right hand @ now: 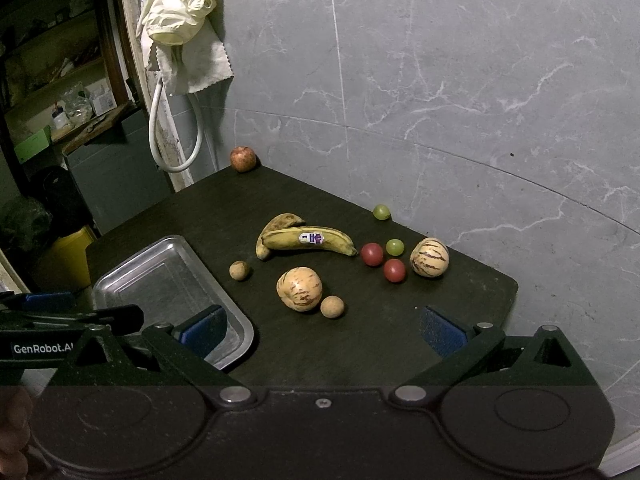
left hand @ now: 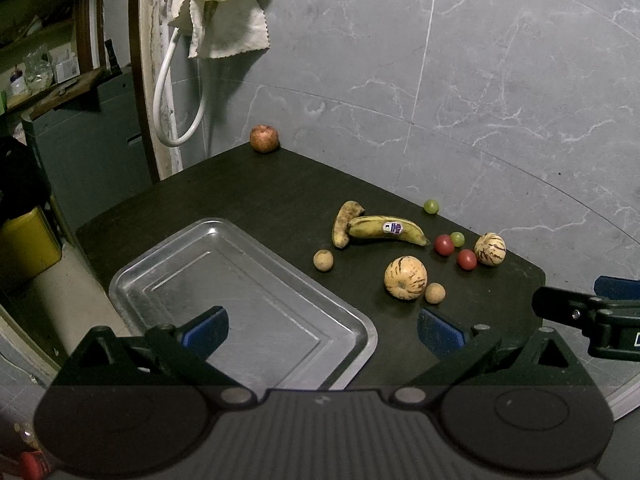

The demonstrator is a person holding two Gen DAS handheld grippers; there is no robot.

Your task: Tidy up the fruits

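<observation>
Both the left gripper (left hand: 322, 328) and right gripper (right hand: 324, 328) hover with jaws spread and empty. The fruit lies loose on the dark worktop (right hand: 320, 200), right of the bare metal tray (left hand: 224, 280). The nearest striped melon (right hand: 299, 289) looks firm, smooth and prone to rolling, so gripping across its middle seems best.

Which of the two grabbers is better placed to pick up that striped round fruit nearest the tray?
Probably the right gripper: open, with the near striped fruit just ahead. The left gripper sits over the tray.
</observation>
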